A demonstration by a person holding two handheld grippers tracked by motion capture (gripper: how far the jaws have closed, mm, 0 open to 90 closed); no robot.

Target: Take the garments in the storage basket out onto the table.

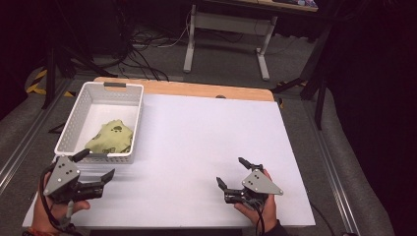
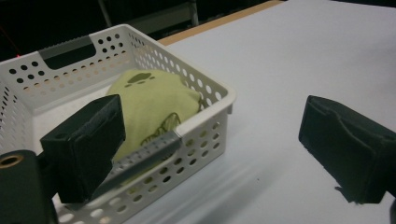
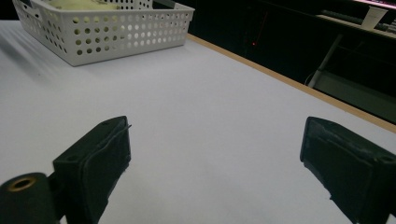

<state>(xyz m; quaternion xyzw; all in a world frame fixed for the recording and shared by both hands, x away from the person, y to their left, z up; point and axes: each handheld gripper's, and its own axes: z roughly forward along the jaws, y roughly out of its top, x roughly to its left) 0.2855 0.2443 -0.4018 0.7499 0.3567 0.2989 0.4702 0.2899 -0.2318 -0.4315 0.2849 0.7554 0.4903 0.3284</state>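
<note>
A white perforated basket [image 1: 137, 118] stands at the table's left side. In it lies a bunched yellow-green cloth [image 1: 112, 137] with dark paw prints, also seen in the left gripper view as cloth [image 2: 149, 102] behind the basket rim [image 2: 205, 112]. My left gripper [image 1: 94, 164] is open just in front of the basket's near wall, with nothing between its jaws. My right gripper [image 1: 232, 172] is open over the bare white table at the near right, holding nothing. From the right gripper view the basket [image 3: 112, 28] sits far off at top left.
The white table sheet [image 1: 206, 137] has a wooden strip [image 1: 196, 89] along its far edge. Beyond it are a desk frame [image 1: 226, 34] and cables [image 1: 142, 49] on the floor. A rail [image 1: 329, 157] runs along the table's right side.
</note>
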